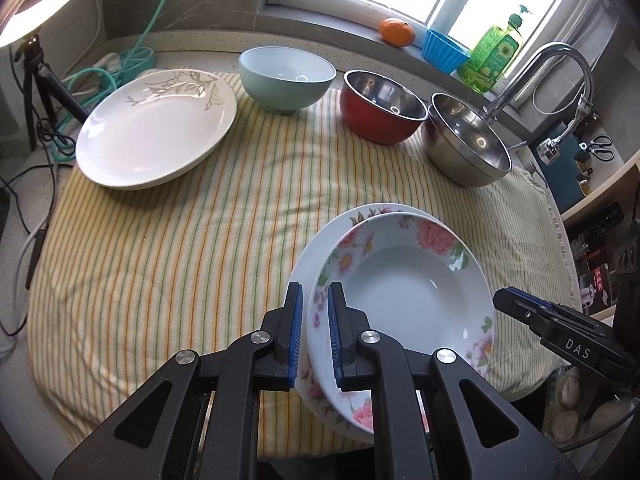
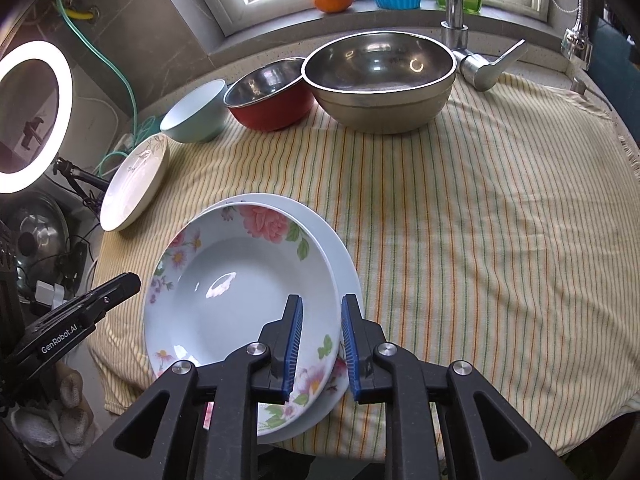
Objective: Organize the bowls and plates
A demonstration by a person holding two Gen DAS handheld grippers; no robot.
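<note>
Two floral plates lie stacked, slightly offset, at the near edge of the striped towel (image 1: pixel 180 264). The deep upper floral plate (image 1: pixel 408 280) (image 2: pixel 240 292) rests on the lower floral plate (image 1: pixel 316 248) (image 2: pixel 336 240). My left gripper (image 1: pixel 315 292) (image 2: pixel 128 280) is shut on the upper plate's left rim. My right gripper (image 2: pixel 322 300) (image 1: pixel 508 300) straddles the right rim with its pads a little apart from it, so it is open. Farther back stand a white leaf-pattern plate (image 1: pixel 156 128) (image 2: pixel 134 184), a light blue bowl (image 1: pixel 286 76), a red bowl (image 1: pixel 380 108) and a steel bowl (image 1: pixel 468 144).
A faucet (image 1: pixel 560 64) rises behind the steel bowl. An orange (image 1: pixel 396 32), a blue cup (image 1: pixel 444 54) and a green soap bottle (image 1: pixel 496 52) sit on the windowsill. A ring light (image 2: pixel 34 116) on a tripod, plus cables, stands at the left.
</note>
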